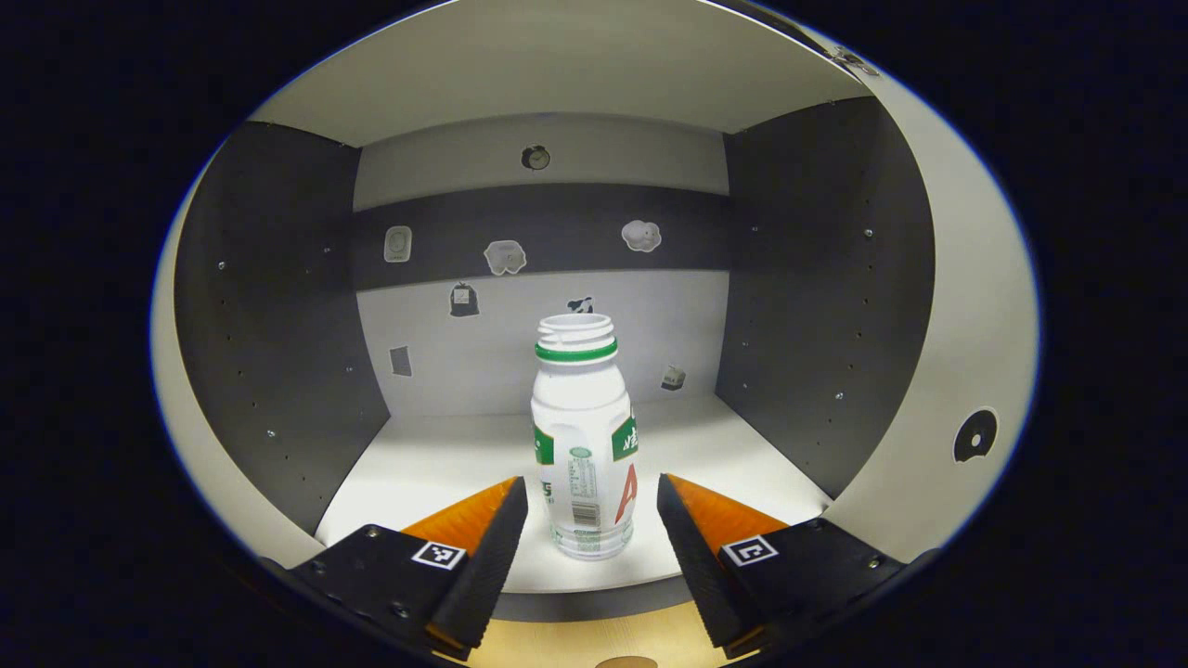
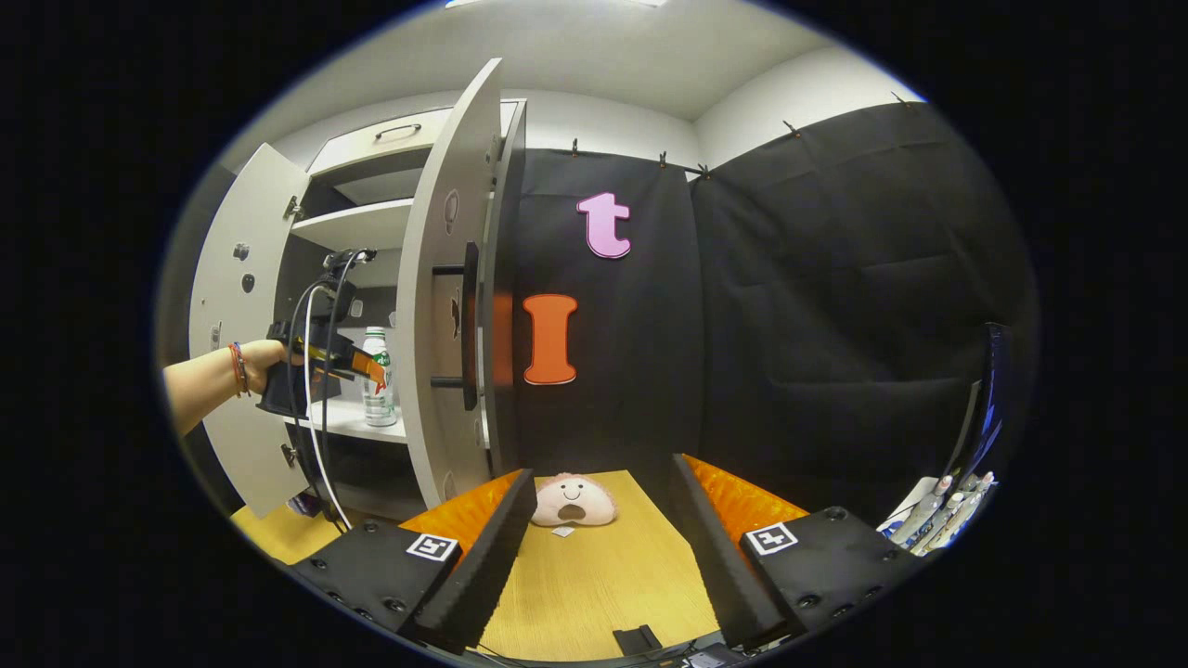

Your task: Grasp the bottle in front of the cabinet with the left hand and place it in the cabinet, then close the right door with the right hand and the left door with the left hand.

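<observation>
A white bottle point(image 1: 583, 436) with a green neck ring and no cap stands upright on the pale shelf point(image 1: 436, 464) inside the cabinet. My left gripper point(image 1: 592, 490) is open around its lower half, with a narrow gap on each side. From the right gripper view, the bottle point(image 2: 375, 376) stands at the shelf's front with the left gripper point(image 2: 325, 362) and the hand holding it just in front. Both doors stand open: the left door point(image 2: 232, 325) and the right door point(image 2: 445, 306), seen nearly edge-on with a dark handle point(image 2: 469, 325). My right gripper point(image 2: 603, 506) is open over the wooden table, holding nothing.
Dark side walls point(image 1: 826, 278) close in the compartment, and small stickers dot its back wall. A pale plush toy point(image 2: 574, 499) lies on the wooden table point(image 2: 594, 575) ahead of the right gripper. Several pens point(image 2: 937, 515) sit at the far right. A cable hangs from the left gripper.
</observation>
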The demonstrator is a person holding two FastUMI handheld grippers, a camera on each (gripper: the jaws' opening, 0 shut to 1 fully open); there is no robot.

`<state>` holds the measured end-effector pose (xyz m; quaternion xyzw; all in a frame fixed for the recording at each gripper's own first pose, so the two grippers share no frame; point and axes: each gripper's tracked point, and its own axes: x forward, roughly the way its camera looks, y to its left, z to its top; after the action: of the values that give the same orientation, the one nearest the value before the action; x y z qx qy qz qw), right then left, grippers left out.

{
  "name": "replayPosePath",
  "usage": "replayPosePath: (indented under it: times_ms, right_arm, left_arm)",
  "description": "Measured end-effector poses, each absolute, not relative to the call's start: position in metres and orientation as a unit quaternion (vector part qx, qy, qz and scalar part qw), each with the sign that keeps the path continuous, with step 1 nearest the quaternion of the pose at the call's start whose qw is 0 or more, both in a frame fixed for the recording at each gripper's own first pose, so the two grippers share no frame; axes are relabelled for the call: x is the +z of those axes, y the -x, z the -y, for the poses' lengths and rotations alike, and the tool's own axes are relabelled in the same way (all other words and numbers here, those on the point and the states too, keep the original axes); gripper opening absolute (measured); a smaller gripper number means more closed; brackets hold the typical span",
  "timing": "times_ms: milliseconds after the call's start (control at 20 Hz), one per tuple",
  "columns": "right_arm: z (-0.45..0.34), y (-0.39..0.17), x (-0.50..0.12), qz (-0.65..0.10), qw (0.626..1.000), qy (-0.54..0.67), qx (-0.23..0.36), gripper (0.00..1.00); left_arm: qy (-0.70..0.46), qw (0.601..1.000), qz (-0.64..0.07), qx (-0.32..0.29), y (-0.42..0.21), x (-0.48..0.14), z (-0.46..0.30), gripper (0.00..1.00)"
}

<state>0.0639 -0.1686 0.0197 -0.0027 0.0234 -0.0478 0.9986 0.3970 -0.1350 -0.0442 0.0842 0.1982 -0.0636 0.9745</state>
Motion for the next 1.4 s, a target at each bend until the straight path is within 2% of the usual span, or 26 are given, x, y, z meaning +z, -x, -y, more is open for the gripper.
replayPosePath:
  times_ms: [350, 500, 600, 650, 700, 800, 850, 900, 950, 1050, 1100, 1300, 1400]
  right_arm:
    - [0.165, -0.061, 0.016, -0.026, 0.998, 0.007, -0.049, 0.96]
    - [0.164, -0.066, 0.018, -0.024, 0.999, 0.012, -0.046, 0.96]
    - [0.162, -0.072, 0.02, -0.024, 0.999, 0.014, -0.046, 0.96]
    - [0.16, -0.077, 0.02, -0.026, 0.999, 0.013, -0.044, 0.96]
    - [0.157, -0.081, 0.02, -0.026, 0.999, 0.011, -0.041, 0.91]
    - [0.15, -0.09, 0.023, -0.024, 0.999, 0.011, -0.035, 0.9]
    - [0.147, -0.095, 0.023, -0.025, 0.999, 0.012, -0.032, 0.96]
    - [0.144, -0.1, 0.023, -0.027, 0.999, 0.013, -0.028, 0.96]
    - [0.139, -0.105, 0.021, -0.031, 0.999, 0.014, -0.024, 0.9]
    - [0.131, -0.113, 0.019, -0.04, 0.999, 0.012, -0.012, 0.91]
    - [0.127, -0.118, 0.017, -0.044, 0.999, 0.013, -0.007, 0.97]
    - [0.111, -0.135, 0.013, -0.053, 0.998, 0.029, 0.007, 0.97]
    - [0.102, -0.139, 0.013, -0.058, 0.998, 0.039, 0.009, 0.97]
  left_arm:
    - [-0.069, 0.975, -0.201, -0.06, -0.384, -0.047, 0.128, 0.87]
    - [-0.056, 0.978, -0.194, -0.052, -0.369, -0.04, 0.119, 0.95]
    - [-0.043, 0.983, -0.174, -0.046, -0.355, -0.027, 0.112, 0.94]
    - [-0.037, 0.985, -0.164, -0.044, -0.346, -0.019, 0.108, 0.95]
    - [-0.033, 0.987, -0.152, -0.045, -0.334, -0.011, 0.106, 0.95]
    - [-0.033, 0.99, -0.127, -0.047, -0.312, 0.01, 0.098, 0.95]
    - [-0.037, 0.992, -0.114, -0.046, -0.3, 0.021, 0.091, 0.95]
    - [-0.042, 0.993, -0.102, -0.044, -0.287, 0.032, 0.084, 0.95]
    - [-0.049, 0.994, -0.092, -0.042, -0.273, 0.043, 0.076, 0.95]
    - [-0.056, 0.996, -0.071, -0.028, -0.246, 0.062, 0.057, 0.95]
    - [-0.053, 0.996, -0.063, -0.022, -0.23, 0.069, 0.047, 0.95]
    - [-0.031, 0.999, -0.043, -0.01, -0.175, 0.083, 0.015, 0.93]
    - [-0.035, 0.999, -0.037, -0.003, -0.152, 0.089, -0.002, 0.95]
